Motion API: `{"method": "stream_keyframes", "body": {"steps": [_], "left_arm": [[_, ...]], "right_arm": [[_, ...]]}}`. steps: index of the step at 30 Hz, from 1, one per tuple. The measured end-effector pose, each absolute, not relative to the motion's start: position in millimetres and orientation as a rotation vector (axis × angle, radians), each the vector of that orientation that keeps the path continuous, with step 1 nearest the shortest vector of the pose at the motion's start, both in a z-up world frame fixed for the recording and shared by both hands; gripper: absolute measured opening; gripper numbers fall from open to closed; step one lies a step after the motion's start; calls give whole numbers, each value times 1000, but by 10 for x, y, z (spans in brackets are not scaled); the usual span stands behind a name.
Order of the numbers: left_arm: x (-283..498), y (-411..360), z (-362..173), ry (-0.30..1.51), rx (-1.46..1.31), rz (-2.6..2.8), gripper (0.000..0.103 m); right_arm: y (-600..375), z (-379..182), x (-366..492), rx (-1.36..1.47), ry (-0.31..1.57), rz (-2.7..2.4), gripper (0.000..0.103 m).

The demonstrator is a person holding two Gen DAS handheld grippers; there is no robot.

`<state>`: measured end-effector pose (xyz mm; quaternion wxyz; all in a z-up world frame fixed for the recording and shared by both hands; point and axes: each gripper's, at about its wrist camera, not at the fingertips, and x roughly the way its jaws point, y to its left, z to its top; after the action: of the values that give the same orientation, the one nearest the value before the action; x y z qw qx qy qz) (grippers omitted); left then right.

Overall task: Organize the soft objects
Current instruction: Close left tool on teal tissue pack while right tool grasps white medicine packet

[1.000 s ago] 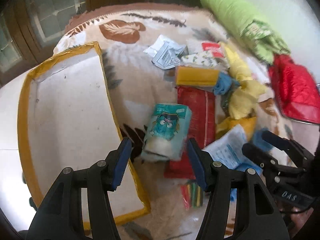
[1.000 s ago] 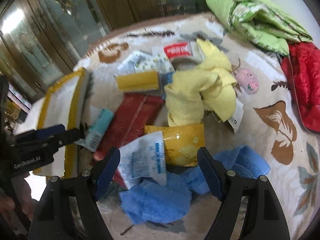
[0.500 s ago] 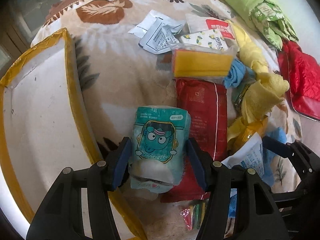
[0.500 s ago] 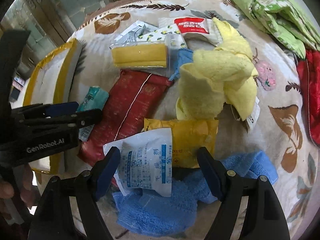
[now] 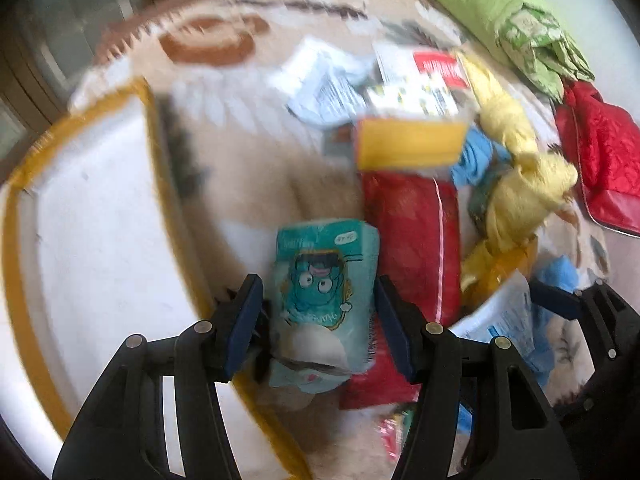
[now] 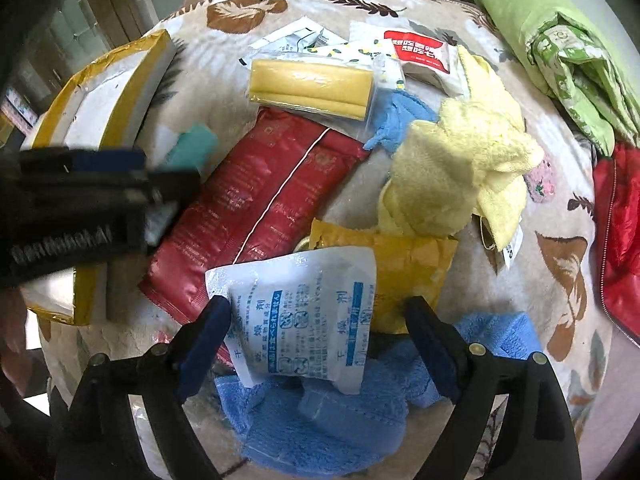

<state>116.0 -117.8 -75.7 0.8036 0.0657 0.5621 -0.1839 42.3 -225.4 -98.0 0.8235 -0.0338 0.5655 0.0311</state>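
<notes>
The left claw (image 5: 318,320) stands part-open astride the teal tissue pack (image 5: 326,288), its blue pads on either side; whether they press the pack cannot be told through the blur. That pack lies on the leaf-patterned blanket (image 6: 560,264), between the yellow-taped box (image 5: 100,240) and the long red pouch (image 6: 256,204). The right claw (image 6: 316,340) gapes wide over the white desiccant sachet (image 6: 304,312), gripping nothing. Against the red pouch: the sachet sits at its near end atop a blue towel (image 6: 320,420), and a yellow towel (image 6: 460,168) lies to its right.
</notes>
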Motion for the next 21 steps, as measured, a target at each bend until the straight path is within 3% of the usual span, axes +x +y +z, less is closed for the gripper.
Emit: {"method": "stream_keyframes", "body": {"steps": [10, 15, 21], "left_arm": [[1174, -1242, -892, 1249, 179, -390, 58], [1111, -1254, -946, 1276, 214, -381, 39], [1081, -1247, -941, 1261, 204, -386, 25]], "right_arm": [[-2168, -1038, 451, -136, 1167, 69, 89], [-2215, -992, 421, -133, 1173, 89, 78], [-2223, -986, 433, -164, 1186, 119, 73]]}}
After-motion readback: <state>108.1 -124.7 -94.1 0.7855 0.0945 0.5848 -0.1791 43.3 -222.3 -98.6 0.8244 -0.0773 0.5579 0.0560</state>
